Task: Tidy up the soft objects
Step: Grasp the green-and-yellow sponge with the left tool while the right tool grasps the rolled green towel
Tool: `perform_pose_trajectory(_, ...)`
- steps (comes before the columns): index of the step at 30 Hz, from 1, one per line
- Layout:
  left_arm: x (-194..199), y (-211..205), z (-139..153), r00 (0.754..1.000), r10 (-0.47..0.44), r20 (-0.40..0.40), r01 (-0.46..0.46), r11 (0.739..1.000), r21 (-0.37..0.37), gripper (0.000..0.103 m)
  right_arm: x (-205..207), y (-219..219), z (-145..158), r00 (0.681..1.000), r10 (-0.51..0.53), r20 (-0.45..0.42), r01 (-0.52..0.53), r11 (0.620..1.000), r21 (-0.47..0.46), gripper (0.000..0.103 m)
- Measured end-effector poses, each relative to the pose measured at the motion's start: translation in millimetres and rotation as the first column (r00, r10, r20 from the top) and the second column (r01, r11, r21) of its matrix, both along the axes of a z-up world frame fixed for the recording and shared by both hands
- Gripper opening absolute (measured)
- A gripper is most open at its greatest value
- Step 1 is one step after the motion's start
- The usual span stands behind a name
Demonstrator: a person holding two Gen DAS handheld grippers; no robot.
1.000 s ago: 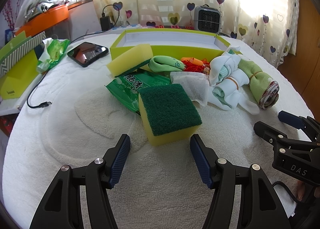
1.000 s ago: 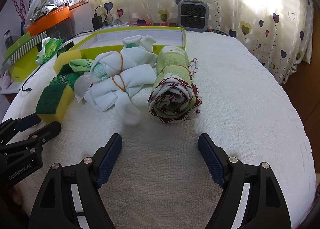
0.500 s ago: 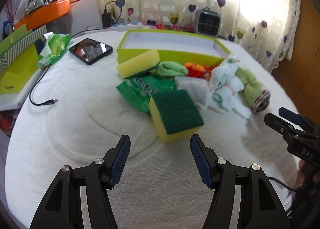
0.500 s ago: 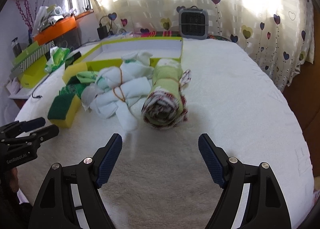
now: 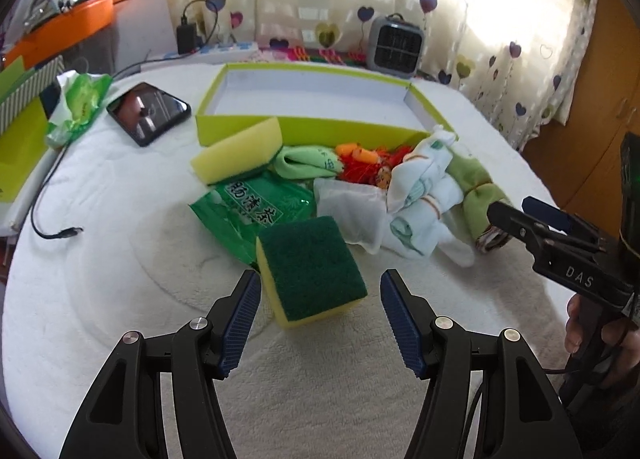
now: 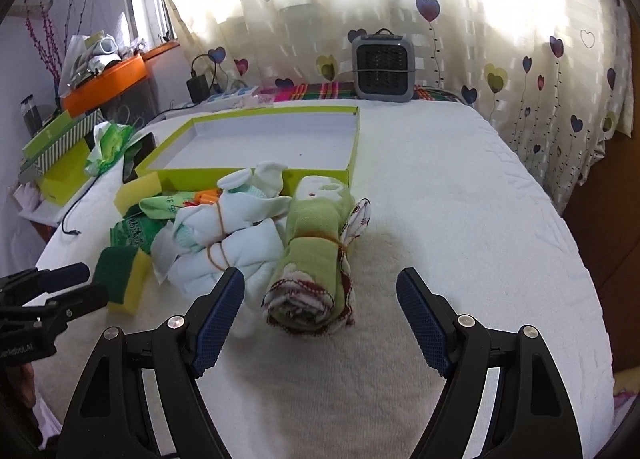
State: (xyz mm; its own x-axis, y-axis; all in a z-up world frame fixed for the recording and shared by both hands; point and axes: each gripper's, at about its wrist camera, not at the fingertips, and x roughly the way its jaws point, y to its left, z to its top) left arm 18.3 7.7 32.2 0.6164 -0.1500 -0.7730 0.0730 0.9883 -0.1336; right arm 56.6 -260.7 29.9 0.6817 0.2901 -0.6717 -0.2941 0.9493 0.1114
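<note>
Both grippers released: left gripper straddles sponge lower centre, right gripper faces rolled towel. I judge both light, squashy; pinch mid-sides.

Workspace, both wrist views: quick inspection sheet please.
Surface: white textured cover.
Job's things: green-topped sponge; yellow sponge; banded white cloth bundle; rolled green towel; green box, nothing seen inside.
Clutter: green packet; tablet.
Grippers: left tongs open around the green-topped sponge; right tongs open before the towel.
Cables: loose black cable.
Surroundings: heart curtain; small heater.
</note>
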Motion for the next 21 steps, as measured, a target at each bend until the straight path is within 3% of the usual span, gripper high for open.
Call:
perform_pose_trajectory(5,9,-5,-7,1.0,0.001,-0.021,0.0,1.0,0.031,0.062,11,4,-4,1.0,-0.003,-0.022,0.004,1.0,0.005,0.079)
perform_pose_trajectory(9,11,8,-9,0.999,0.033,-0.025,-0.033,0.999,0.016,0.062,16,8,-7,0.999,-0.019,-0.034,0.018,0.999,-0.033,0.079)
perform_pose_trajectory(14,5,19,-8,0.999,0.045,-0.004,-0.045,0.999,0.011,0.062,18,2,-9,0.998,-0.044,-0.05,0.044,0.999,-0.009,0.079)
perform_pose_trajectory(21,3,27,-6,1.0,0.025,0.005,-0.025,1.0,-0.016,0.061,18,3,-10,0.998,-0.024,-0.057,0.025,1.0,0.019,0.054)
